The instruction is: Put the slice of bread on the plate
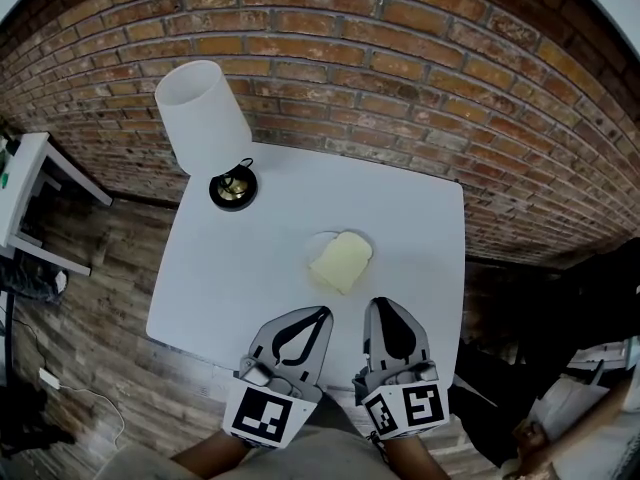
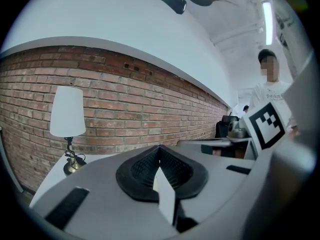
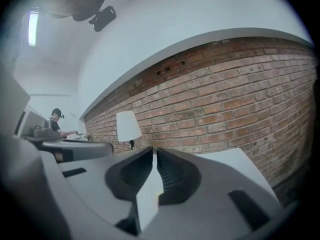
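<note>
A pale yellow slice of bread [image 1: 341, 261] lies on a small white plate [image 1: 321, 239] near the middle of the white table [image 1: 230, 268], covering most of the plate. Both grippers hover over the table's near edge, pointing at the brick wall. My left gripper [image 1: 322, 313] is shut with nothing in it, its tips below and just left of the bread. My right gripper [image 1: 380, 304] is also shut and empty, just below and right of the bread. The left gripper view shows the left gripper [image 2: 160, 148] with its tips together. In the right gripper view, the right gripper [image 3: 153, 150] holds nothing.
A lamp with a white shade [image 1: 203, 116] and a brass base [image 1: 233, 188] stands at the table's far left corner. A brick wall [image 1: 400, 58] runs behind. A white side table [image 1: 25, 183] stands at the left, and a person [image 1: 590, 398] at the lower right.
</note>
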The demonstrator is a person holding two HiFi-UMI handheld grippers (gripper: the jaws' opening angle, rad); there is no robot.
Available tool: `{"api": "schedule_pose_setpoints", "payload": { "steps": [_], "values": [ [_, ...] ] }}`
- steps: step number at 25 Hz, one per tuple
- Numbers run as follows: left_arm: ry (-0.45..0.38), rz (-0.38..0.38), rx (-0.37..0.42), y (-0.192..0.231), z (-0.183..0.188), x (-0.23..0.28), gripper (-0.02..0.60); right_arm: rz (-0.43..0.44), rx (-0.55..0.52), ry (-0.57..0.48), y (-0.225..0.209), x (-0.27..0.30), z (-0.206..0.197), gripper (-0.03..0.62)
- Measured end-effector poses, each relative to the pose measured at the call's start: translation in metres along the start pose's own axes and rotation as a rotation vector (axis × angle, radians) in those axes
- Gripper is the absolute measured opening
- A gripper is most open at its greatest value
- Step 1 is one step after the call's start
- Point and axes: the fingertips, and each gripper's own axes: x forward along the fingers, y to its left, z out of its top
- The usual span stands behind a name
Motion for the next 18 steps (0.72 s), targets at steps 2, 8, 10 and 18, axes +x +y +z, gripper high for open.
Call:
{"api": "schedule_pose_setpoints", "payload": {
  "steps": [2,8,10,18],
  "values": [
    [-0.007,0.003,0.002,-0.002,0.002,-0.003,0.009,0.005,-0.020,-0.014,0.005,-0.008,0.004,0.029],
    [-0.028,0.005,0.017,-0.011,0.009,-0.012,0.009,0.031,-0.064,-0.062,0.022,-0.029,0.020,0.026],
    [-0.032,0.005,0.019,-0.014,0.009,-0.015,0.009,0.043,-0.078,-0.076,0.029,-0.034,0.024,0.026],
    [-0.051,0.005,0.027,-0.022,0.016,-0.029,0.009,0.077,-0.142,-0.104,0.052,-0.057,0.037,0.020]
  ]
}}
